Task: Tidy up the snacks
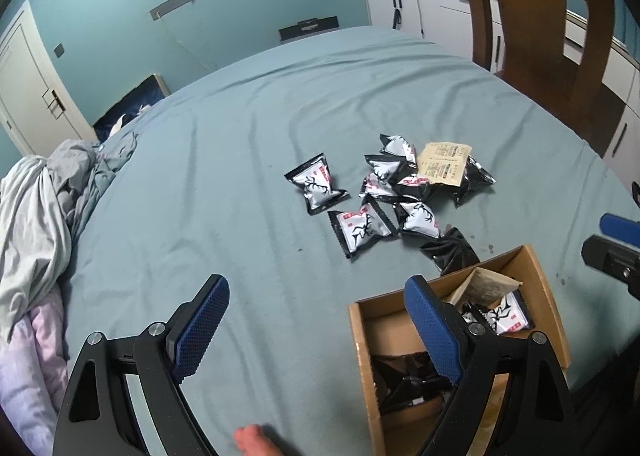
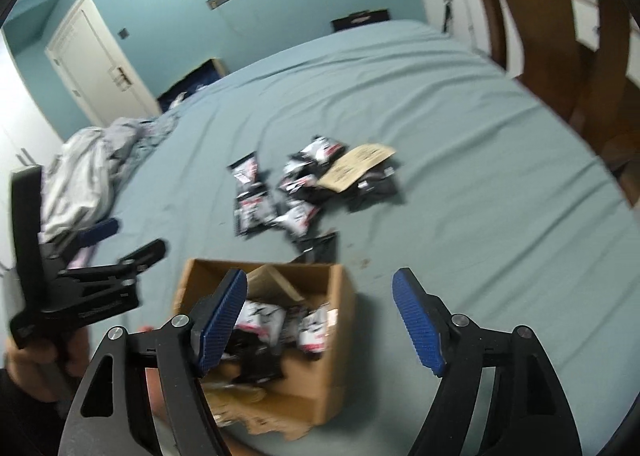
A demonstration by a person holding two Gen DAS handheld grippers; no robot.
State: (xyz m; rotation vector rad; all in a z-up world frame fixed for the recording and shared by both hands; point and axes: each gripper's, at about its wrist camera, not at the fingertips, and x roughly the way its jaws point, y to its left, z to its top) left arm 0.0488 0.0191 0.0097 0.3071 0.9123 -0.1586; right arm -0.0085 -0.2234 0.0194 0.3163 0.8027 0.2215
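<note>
Several black-and-white snack packets (image 1: 360,228) lie in a loose pile on the teal bed sheet, with a tan paper packet (image 1: 442,164) on top at the far side. The pile also shows in the right wrist view (image 2: 296,192), blurred. An open cardboard box (image 1: 362,340) sits nearer, holding a few packets (image 1: 506,316). In the right wrist view the box (image 2: 340,320) lies just under my gripper. My left gripper (image 1: 316,296) is open and empty, left of the box. My right gripper (image 2: 320,292) is open and empty above the box's far right corner.
A heap of grey and pink bedding (image 1: 36,216) lies at the bed's left edge. A wooden chair (image 1: 540,16) stands at the far right, with white cabinets (image 1: 420,4) behind it. A white door (image 2: 92,60) is at the far left.
</note>
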